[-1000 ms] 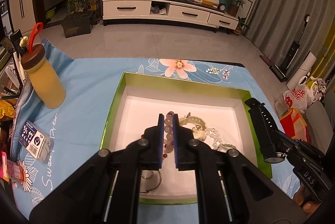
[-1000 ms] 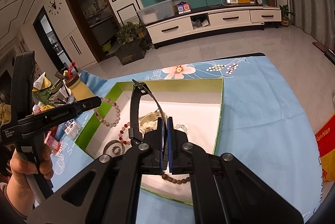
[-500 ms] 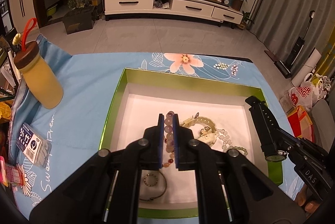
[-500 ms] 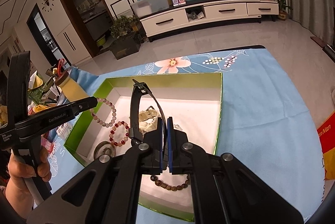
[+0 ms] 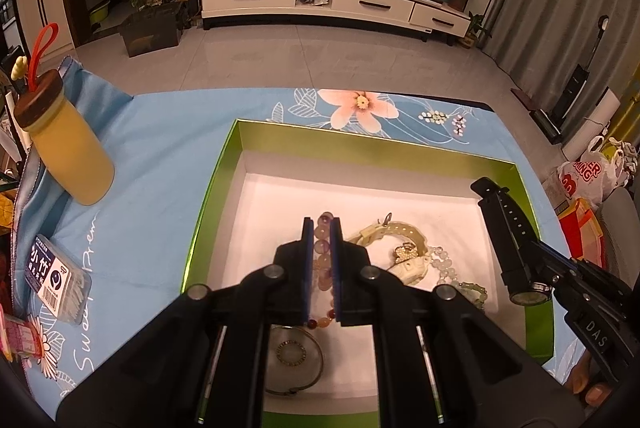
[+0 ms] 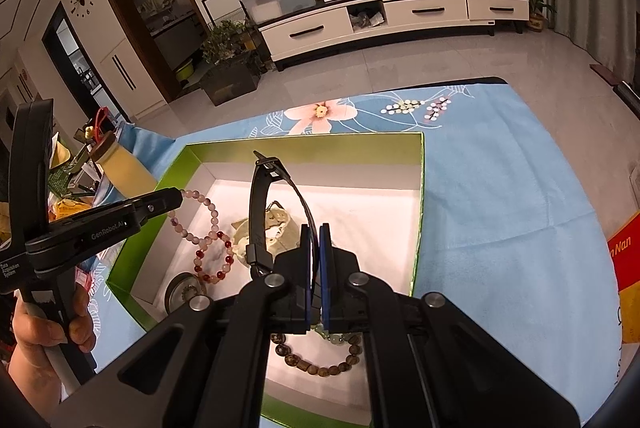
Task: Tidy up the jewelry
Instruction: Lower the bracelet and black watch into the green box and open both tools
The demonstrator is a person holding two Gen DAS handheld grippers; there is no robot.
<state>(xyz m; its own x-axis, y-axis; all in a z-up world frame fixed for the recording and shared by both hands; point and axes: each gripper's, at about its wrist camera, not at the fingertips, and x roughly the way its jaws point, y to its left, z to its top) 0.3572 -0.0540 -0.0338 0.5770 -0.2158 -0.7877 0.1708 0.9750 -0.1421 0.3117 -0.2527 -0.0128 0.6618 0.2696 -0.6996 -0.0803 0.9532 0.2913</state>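
Note:
A green box (image 5: pixel 216 184) (image 6: pixel 418 188) with a white floor sits on a blue flowered cloth. My left gripper (image 5: pixel 321 224) (image 6: pixel 176 198) is shut on a pale purple bead bracelet (image 5: pixel 323 232) (image 6: pixel 208 212), which hangs over the box's left part. My right gripper (image 6: pixel 315 228) (image 5: pixel 532 288) is shut on a black watch (image 6: pixel 258 204) (image 5: pixel 508 228), held above the box's right side. In the box lie a cream-green watch (image 5: pixel 400 248) (image 6: pixel 276 228), a red bead bracelet (image 6: pixel 216 264), a silver bangle (image 5: pixel 294 360), a brown bead bracelet (image 6: pixel 320 368) and pale green beads (image 5: pixel 464 280).
A yellow bottle (image 5: pixel 68 148) (image 6: pixel 120 168) with a brown lid stands on the cloth left of the box. A small clear packet (image 5: pixel 56 280) lies near the cloth's left edge. Bags (image 5: pixel 588 176) sit beyond the table's right side.
Both grippers have lifted a little with their loads. The purple bracelet now hangs higher over the box, and the box looks further below in both views.

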